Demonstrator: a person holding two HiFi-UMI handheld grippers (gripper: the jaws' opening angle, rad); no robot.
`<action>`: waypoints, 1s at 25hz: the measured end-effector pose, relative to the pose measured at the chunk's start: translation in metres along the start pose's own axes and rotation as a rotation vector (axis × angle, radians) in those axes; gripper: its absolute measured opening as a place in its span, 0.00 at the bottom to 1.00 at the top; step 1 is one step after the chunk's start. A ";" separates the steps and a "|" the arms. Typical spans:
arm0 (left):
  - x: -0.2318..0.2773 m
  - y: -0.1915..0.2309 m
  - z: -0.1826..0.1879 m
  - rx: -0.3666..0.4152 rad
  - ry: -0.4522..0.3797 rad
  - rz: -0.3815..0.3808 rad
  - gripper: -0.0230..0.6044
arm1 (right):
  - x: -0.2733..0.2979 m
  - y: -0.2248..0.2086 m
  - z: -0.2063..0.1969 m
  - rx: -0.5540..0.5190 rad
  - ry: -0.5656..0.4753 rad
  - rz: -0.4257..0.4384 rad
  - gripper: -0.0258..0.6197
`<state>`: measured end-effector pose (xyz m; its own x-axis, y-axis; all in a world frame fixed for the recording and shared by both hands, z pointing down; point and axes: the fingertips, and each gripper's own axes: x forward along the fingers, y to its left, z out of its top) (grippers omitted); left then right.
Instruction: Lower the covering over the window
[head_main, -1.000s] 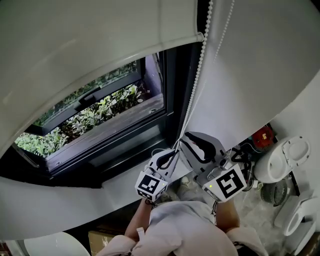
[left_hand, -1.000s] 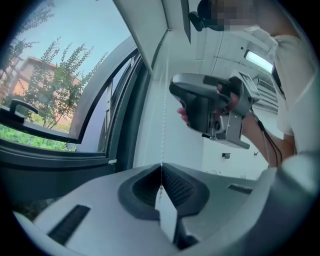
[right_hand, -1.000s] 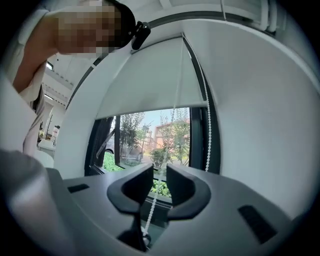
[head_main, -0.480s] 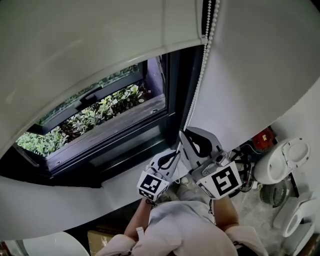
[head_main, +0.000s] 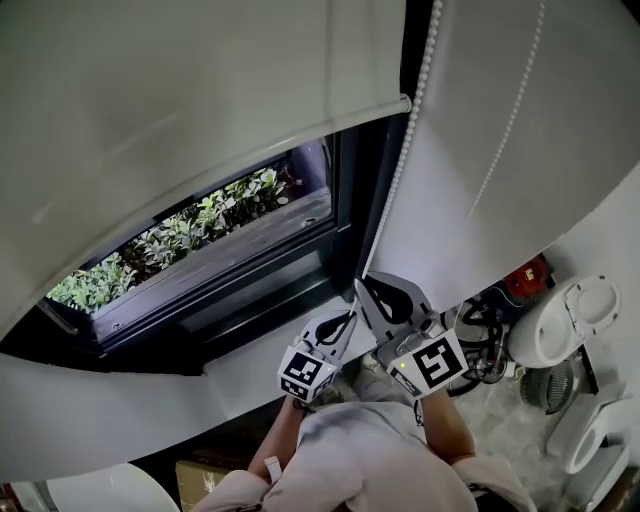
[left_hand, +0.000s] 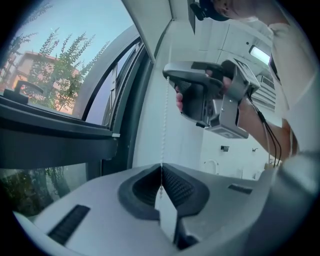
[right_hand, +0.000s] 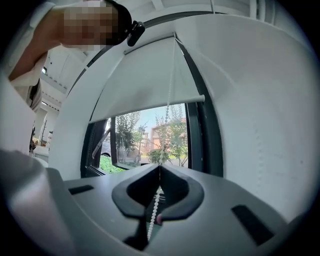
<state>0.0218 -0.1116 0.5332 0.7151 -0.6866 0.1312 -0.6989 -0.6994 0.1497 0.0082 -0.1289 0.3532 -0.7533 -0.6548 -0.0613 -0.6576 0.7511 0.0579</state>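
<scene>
A white roller blind (head_main: 190, 110) hangs part-way down over the dark-framed window (head_main: 250, 250), with plants showing below its bottom bar (head_main: 330, 128). A white bead chain (head_main: 404, 170) runs down the window's right side. My left gripper (head_main: 347, 318) is shut on the chain (left_hand: 163, 120), which enters its jaws at the tip. My right gripper (head_main: 361, 286) is shut on the chain just above it. In the right gripper view the chain (right_hand: 170, 95) rises from the closed right gripper (right_hand: 159, 169) up to the blind (right_hand: 145, 82). The right gripper (left_hand: 207, 95) shows above in the left gripper view.
A white wall (head_main: 500, 130) stands right of the window, with a second thin cord (head_main: 505, 135) on it. Below right are a toilet (head_main: 568, 318), a small fan (head_main: 548, 385) and a red item (head_main: 526, 272). The white sill (head_main: 240, 375) lies under the window.
The right gripper's jaws have closed on the chain and it has moved down toward the left gripper. The blind's bottom bar sits lower over the window.
</scene>
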 end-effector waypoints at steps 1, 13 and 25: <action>0.000 0.000 -0.004 -0.001 0.006 0.000 0.06 | 0.000 0.000 -0.004 0.005 0.005 0.001 0.04; -0.004 0.005 -0.041 -0.015 0.092 0.011 0.29 | -0.006 0.001 -0.049 0.083 0.059 0.011 0.04; -0.037 -0.004 0.060 0.048 -0.032 -0.060 0.29 | -0.016 0.011 -0.114 0.176 0.165 0.020 0.03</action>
<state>-0.0021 -0.0954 0.4691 0.7558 -0.6483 0.0920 -0.6548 -0.7479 0.1092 0.0122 -0.1192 0.4681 -0.7666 -0.6339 0.1022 -0.6421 0.7575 -0.1182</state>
